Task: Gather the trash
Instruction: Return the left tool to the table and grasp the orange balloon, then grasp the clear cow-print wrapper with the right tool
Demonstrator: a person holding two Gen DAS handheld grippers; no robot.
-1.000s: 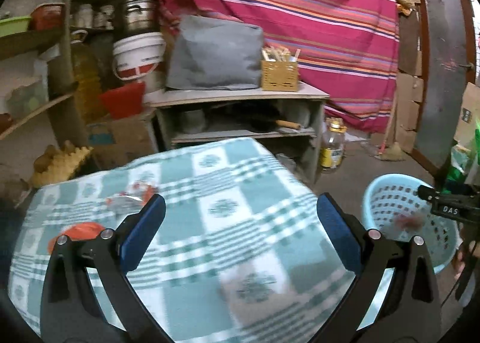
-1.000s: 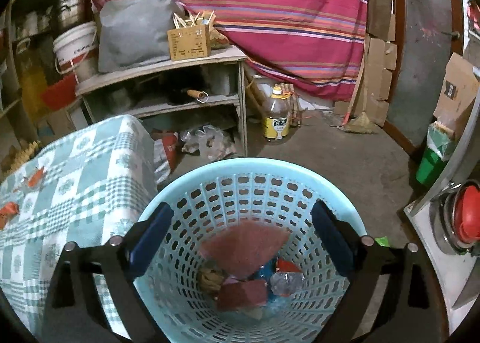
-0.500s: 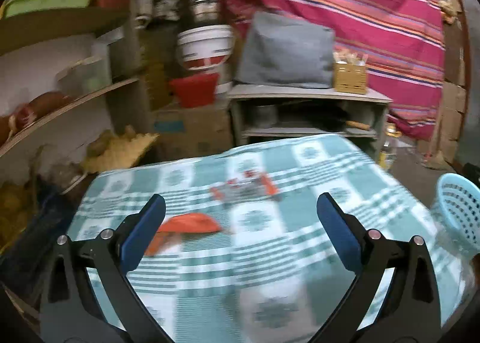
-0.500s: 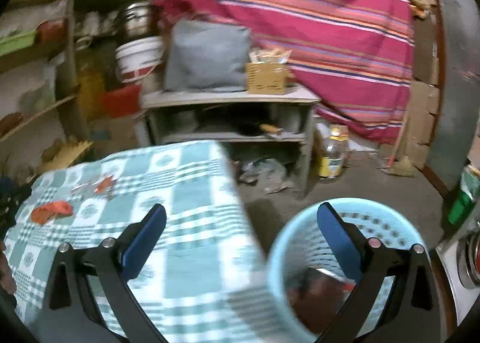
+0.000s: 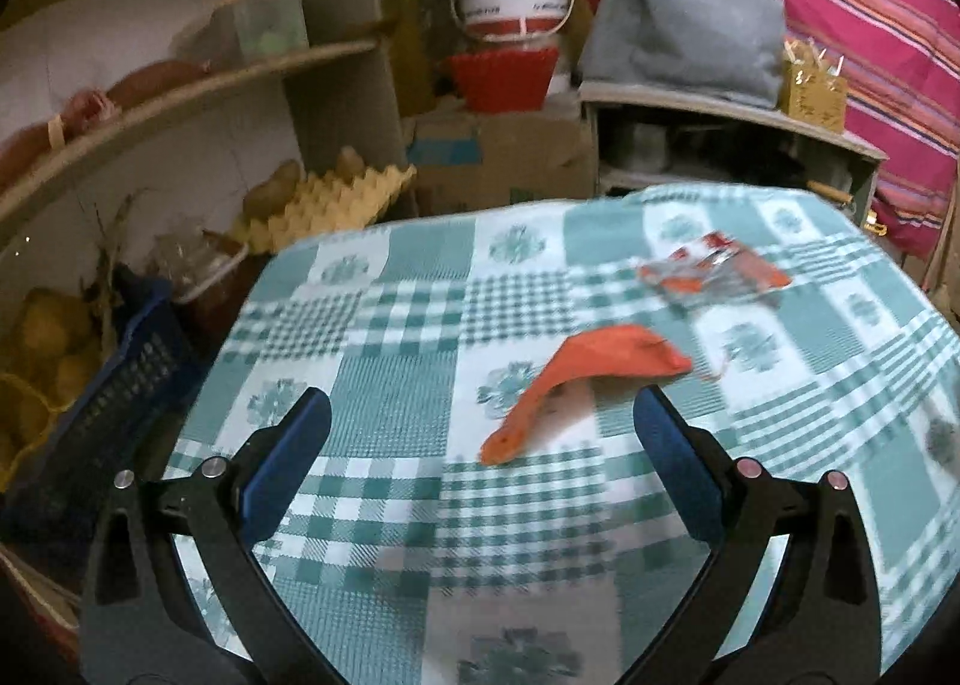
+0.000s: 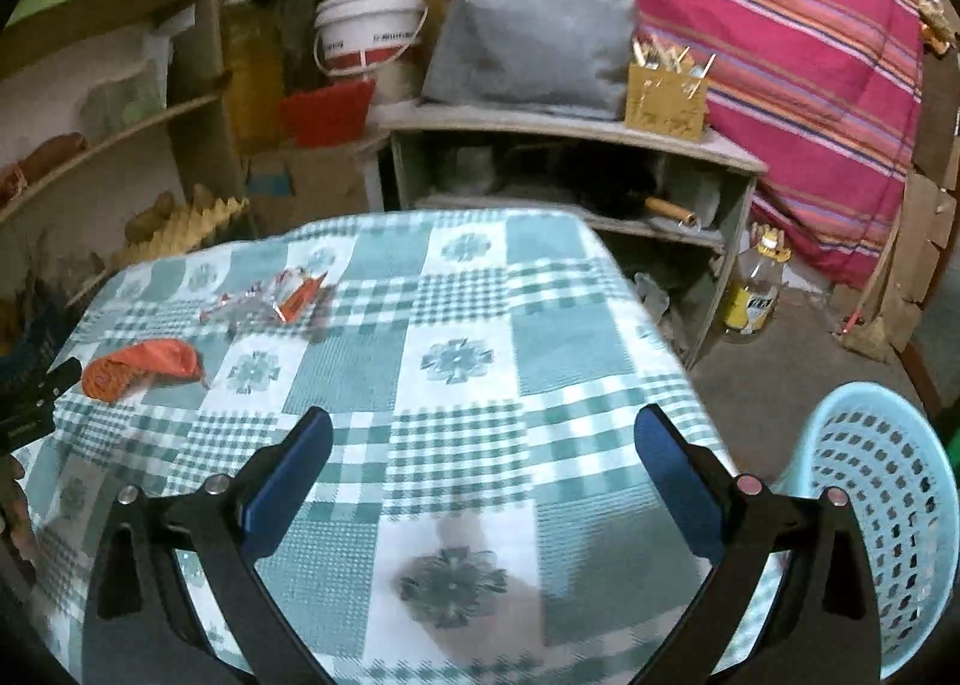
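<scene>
An orange crumpled wrapper [image 5: 591, 364] lies on the green-and-white checked tablecloth [image 5: 420, 361], just ahead of my left gripper [image 5: 480, 421], which stands open and empty. Farther back lies a clear, red-printed packet [image 5: 714, 268]. From the right wrist view the same orange wrapper [image 6: 141, 367] and packet [image 6: 270, 298] sit at the table's far left. My right gripper [image 6: 483, 430] hangs open and empty over the cloth's near middle. The light blue perforated basket [image 6: 870, 505] stands on the floor to its right. The left gripper's tip [image 6: 36, 397] shows at the left edge.
Shelves [image 5: 180, 97] with yellow egg trays [image 5: 324, 199] and a dark blue crate [image 5: 114, 397] crowd the table's left. A low grey shelf unit [image 6: 570, 157] with a grey bag, white bucket [image 6: 366, 34] and woven box stands behind. An oil bottle [image 6: 753, 289] stands on the floor.
Both grippers swung left, away from the basket and over the table. The right one left the basket's mouth; the left one now faces the orange wrapper closely.
</scene>
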